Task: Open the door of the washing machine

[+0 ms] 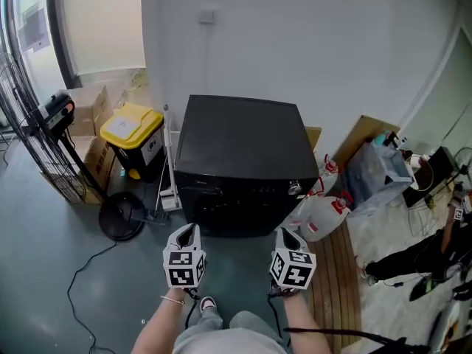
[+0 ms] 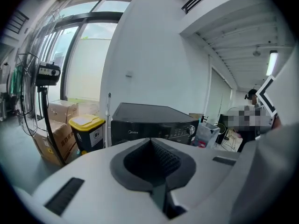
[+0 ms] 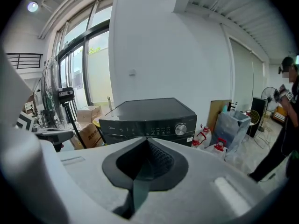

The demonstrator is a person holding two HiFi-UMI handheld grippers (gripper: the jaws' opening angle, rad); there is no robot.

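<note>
A black washing machine stands against the white wall, with a row of controls and a silver knob along its front top edge. Its dark front face is seen steeply from above, so the door is hard to make out. My left gripper and right gripper hang side by side in front of it, both short of the machine. The left gripper is shut and holds nothing. The right gripper is also shut and holds nothing. The machine shows beyond both.
Left of the machine stand a yellow-lidded bin, a long-handled brush, cardboard boxes and a standing fan with its round base. White jugs with red caps and wooden slats lie on the right. A person stands far right.
</note>
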